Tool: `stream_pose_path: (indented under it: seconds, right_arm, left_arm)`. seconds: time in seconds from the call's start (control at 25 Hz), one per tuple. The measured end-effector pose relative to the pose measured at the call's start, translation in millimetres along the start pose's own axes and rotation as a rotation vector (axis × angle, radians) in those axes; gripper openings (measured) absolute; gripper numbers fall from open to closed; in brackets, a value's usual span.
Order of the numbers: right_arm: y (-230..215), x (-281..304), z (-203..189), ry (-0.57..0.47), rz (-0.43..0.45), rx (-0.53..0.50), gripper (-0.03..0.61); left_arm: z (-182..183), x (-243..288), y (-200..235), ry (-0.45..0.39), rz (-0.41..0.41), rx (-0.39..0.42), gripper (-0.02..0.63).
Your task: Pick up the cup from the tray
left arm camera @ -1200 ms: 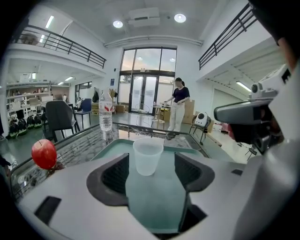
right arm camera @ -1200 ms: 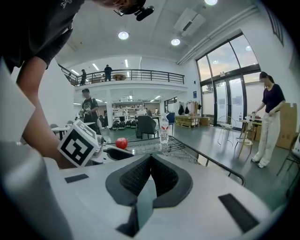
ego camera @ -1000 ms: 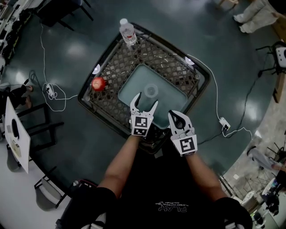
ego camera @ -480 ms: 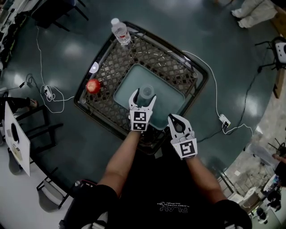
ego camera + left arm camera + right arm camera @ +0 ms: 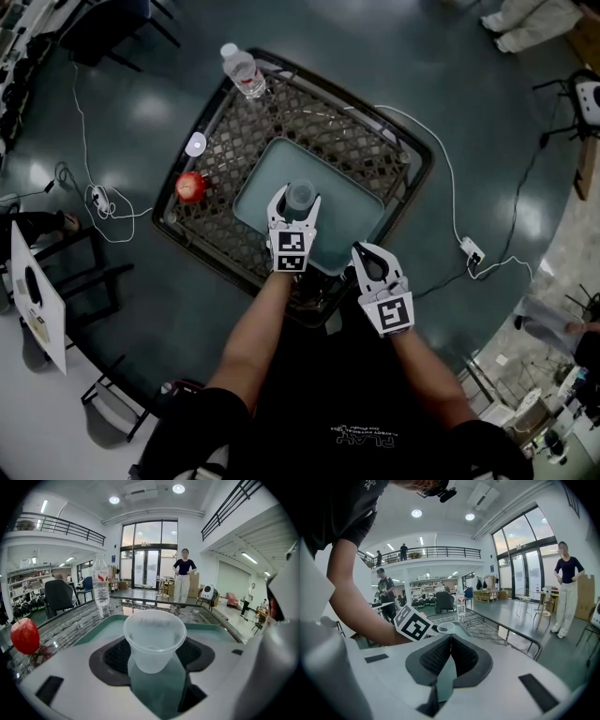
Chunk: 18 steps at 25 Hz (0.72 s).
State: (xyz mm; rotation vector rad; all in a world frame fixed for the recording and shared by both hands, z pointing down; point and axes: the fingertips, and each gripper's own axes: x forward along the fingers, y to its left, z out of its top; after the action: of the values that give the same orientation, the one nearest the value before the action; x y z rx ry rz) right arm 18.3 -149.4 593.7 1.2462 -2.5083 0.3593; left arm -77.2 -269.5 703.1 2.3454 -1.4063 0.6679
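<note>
A clear plastic cup point(image 5: 300, 194) stands upright on the pale green tray point(image 5: 359, 192) in the middle of the mesh table. My left gripper point(image 5: 298, 199) reaches over the tray's near edge, and its fingers flank the cup on both sides. In the left gripper view the cup point(image 5: 154, 639) sits right between the black pads point(image 5: 115, 656). The jaws have just been closing on it, the cup's wall shows no squeeze, and it rests on the tray point(image 5: 91, 631). My right gripper point(image 5: 369, 251) hangs at the table's near edge, to the right, shut on nothing point(image 5: 450, 637).
A water bottle point(image 5: 240, 67) stands at the table's far left corner and a red apple point(image 5: 190, 186) lies left of the tray. A white cable point(image 5: 448, 173) runs off the table's right side to the floor. A person point(image 5: 183, 576) stands far beyond the table.
My left gripper has moved forward over the tray's edge, so the cup that stood ahead of its fingertips is now between them. The right gripper has barely shifted.
</note>
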Motion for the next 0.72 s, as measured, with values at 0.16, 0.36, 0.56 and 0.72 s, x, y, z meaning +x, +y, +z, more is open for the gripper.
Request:
stream_pose_path:
  seconds: [0.16, 0.36, 0.56, 0.72]
  right_arm:
    - [-1, 0, -1, -0.005, 0.001, -0.004, 0.009]
    - [-2, -2, -1, -0.009, 0.0, -0.006, 0.009]
    - [-2, 1, 9, -0.035, 0.0, -0.016, 0.009]
    - [1, 3, 19, -0.045, -0.007, -0.036, 0.009]
  left_arm:
    - [2, -1, -2, -0.004, -0.003, 0.005, 0.298]
    - [17, -11, -10, -0.041, -0.012, 0.013, 0.296]
    - [37, -30, -18, -0.094, -0.026, 0.03, 0.297]
    - [48, -51, -22, -0.121, -0.028, 0.022, 0.297]
